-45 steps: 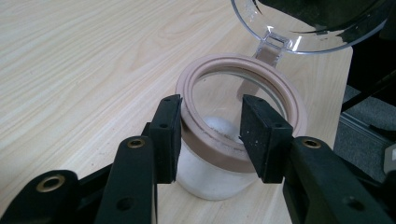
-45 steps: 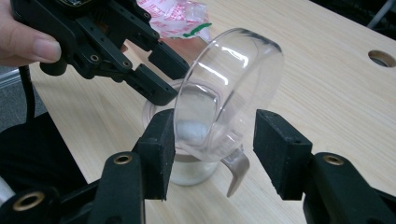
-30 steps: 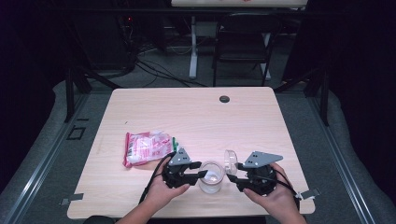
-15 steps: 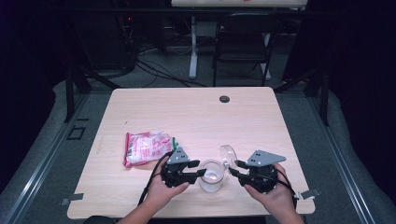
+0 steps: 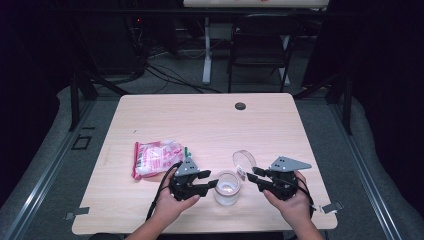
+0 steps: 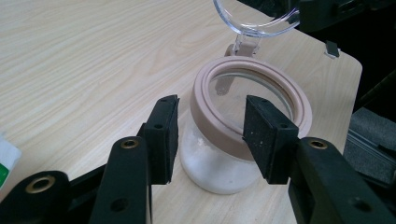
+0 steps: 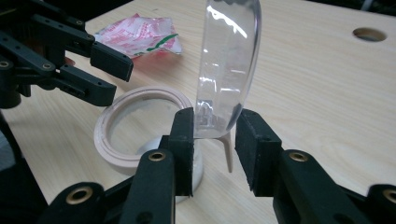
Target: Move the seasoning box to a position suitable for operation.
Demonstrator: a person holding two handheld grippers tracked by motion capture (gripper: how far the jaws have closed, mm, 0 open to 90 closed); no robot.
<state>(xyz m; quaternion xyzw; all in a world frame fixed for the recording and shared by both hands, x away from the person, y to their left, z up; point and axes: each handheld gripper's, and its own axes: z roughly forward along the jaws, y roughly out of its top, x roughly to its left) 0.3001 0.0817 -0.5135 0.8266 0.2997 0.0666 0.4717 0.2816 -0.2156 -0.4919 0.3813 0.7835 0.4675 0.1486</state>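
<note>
A glass jar [image 5: 227, 189] with a beige rim [image 6: 205, 93] stands near the table's front edge, with something white at its bottom. Its clear hinged lid [image 5: 244, 161] stands swung up. My left gripper [image 5: 214, 184] reaches in from the jar's left. Its jaws have just been opening, and the pads [image 6: 163, 135] flank the jar below the rim with a small gap on one side. My right gripper [image 7: 215, 140] comes from the right. Its jaws have just been closing, and both pads now sit against the lid's [image 7: 229, 60] lower edge.
A red and white packet [image 5: 155, 157] lies left of the jar, behind my left hand. A round cable hole [image 5: 240, 106] is at the table's [image 5: 300, 125] far edge. A dark chair [image 5: 260, 45] stands beyond the table.
My right gripper has moved in and down toward the raised lid and narrowed its jaws onto it. The left gripper and the jar have stayed put.
</note>
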